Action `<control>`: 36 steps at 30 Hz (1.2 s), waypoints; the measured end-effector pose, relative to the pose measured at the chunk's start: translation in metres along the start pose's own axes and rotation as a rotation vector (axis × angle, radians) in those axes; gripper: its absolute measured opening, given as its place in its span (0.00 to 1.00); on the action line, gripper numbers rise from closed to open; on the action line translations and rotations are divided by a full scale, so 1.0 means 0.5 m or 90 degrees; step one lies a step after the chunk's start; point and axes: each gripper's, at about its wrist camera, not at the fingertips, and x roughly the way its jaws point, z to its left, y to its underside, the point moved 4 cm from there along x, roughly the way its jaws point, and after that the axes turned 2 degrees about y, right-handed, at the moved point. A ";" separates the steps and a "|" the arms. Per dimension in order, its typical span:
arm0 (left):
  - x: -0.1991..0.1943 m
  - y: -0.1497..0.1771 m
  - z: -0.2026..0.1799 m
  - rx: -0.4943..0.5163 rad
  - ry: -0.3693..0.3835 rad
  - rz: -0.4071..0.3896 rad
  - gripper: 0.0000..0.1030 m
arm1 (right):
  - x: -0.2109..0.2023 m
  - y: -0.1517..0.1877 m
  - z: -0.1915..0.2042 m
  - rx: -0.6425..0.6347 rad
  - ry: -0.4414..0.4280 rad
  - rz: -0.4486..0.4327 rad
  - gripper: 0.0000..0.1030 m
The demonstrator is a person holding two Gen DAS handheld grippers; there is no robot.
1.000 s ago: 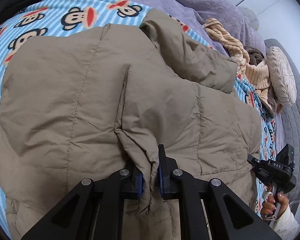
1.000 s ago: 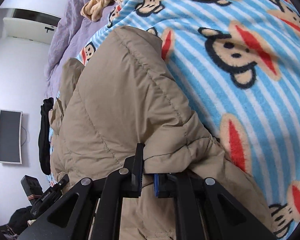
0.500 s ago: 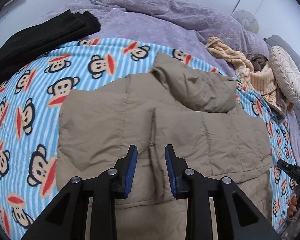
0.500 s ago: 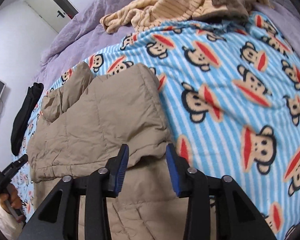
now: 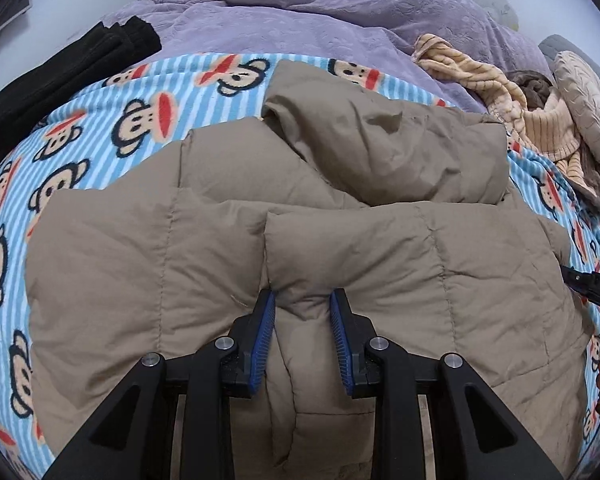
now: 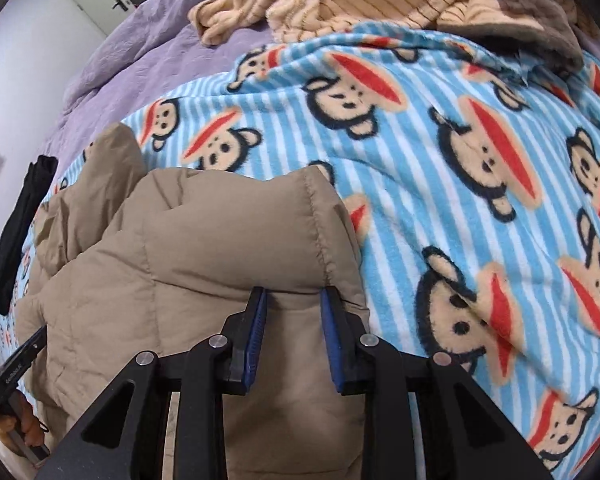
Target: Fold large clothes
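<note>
Soft even light — edges bent, perhaps blurred.

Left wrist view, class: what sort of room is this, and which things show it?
Most likely a bedroom. A bed carries a purple quilt and a monkey blanket, a pillow lies at its edge, and a tan jacket is spread on top.

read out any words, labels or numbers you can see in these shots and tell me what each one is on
"DAS": white letters on the black body of the right gripper, at the right edge of the left wrist view.
White lettering on the left gripper, seen in the right wrist view: too small and blurred to read.
Nothing else carries text.
</note>
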 end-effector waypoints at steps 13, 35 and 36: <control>-0.059 0.041 -0.002 0.030 -0.015 0.004 0.30 | -0.071 0.056 -0.012 -0.045 0.061 -0.034 0.34; -0.136 0.137 0.032 0.010 -0.066 0.038 0.30 | -0.140 0.207 -0.016 -0.039 0.075 0.029 0.58; -0.143 0.145 0.031 0.008 -0.068 0.042 0.30 | -0.143 0.215 -0.018 -0.034 0.072 0.036 0.58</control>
